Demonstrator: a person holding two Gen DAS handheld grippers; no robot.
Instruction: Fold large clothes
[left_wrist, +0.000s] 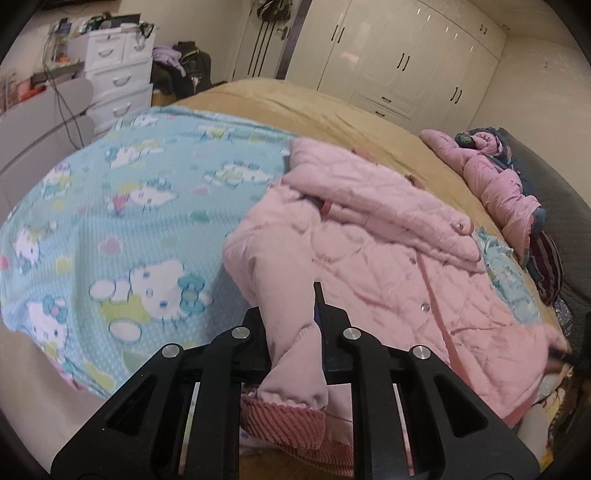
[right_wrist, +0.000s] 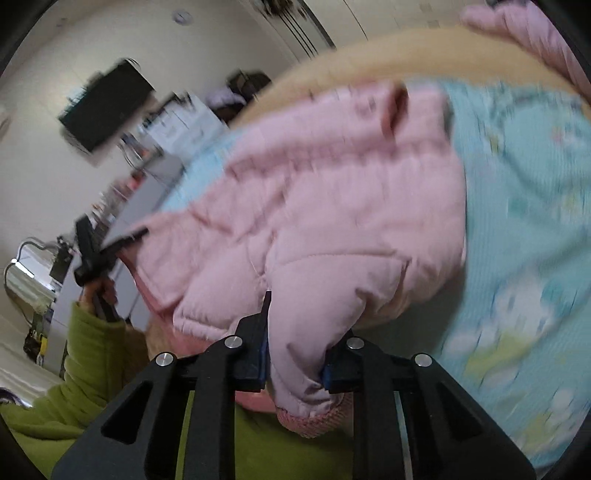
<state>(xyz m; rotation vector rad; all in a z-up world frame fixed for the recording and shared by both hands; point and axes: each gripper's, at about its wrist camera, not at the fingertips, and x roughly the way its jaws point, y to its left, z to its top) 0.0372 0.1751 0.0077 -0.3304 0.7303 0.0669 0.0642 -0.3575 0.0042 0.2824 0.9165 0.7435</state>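
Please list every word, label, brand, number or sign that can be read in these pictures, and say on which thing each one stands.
None can be read.
The blue blanket carries only cartoon cat pictures, no letters.
The pink quilted jacket shows snap buttons but no label.
The clutter on the white drawer unit is too small to read.
The right wrist view is too blurred to read.

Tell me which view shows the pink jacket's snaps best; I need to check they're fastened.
The left wrist view: it is sharp, and the jacket lies spread with silver snaps visible along its front. The right wrist view is motion-blurred and shows only quilted fabric bunched in the right gripper; no snaps visible.
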